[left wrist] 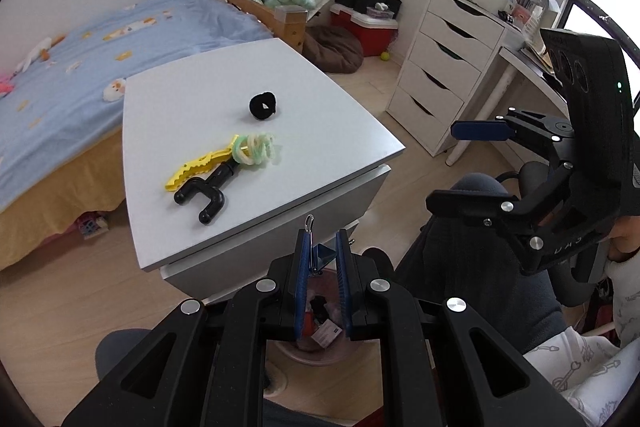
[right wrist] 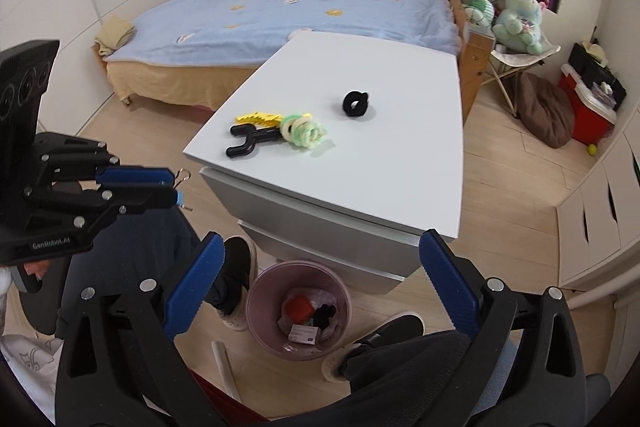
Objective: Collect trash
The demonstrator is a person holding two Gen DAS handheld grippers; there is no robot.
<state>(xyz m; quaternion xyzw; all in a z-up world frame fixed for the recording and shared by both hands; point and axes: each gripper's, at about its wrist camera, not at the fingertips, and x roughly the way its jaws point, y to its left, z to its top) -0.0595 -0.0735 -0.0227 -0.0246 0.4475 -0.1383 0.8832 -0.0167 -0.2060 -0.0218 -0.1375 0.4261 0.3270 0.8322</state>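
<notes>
My left gripper [left wrist: 323,247] is shut on a blue binder clip [left wrist: 322,254] with a wire handle, held above the pink trash bin [left wrist: 316,357]; it also shows in the right wrist view [right wrist: 174,189]. My right gripper [right wrist: 320,259] is open and empty above the bin [right wrist: 256,291], which holds a red box and scraps. On the white table [right wrist: 400,163] lie a black scrunchie [right wrist: 355,103], a green and cream coil hair tie [right wrist: 304,131], a black Y-shaped hook [right wrist: 250,139] and a yellow clip [right wrist: 258,118].
A bed with a blue blanket [right wrist: 304,11] stands behind the table. A white drawer unit [left wrist: 444,67] and desk are to the right. A brown cushion [right wrist: 544,111] and red box [right wrist: 588,119] lie on the floor. The person's legs and shoes [right wrist: 236,275] flank the bin.
</notes>
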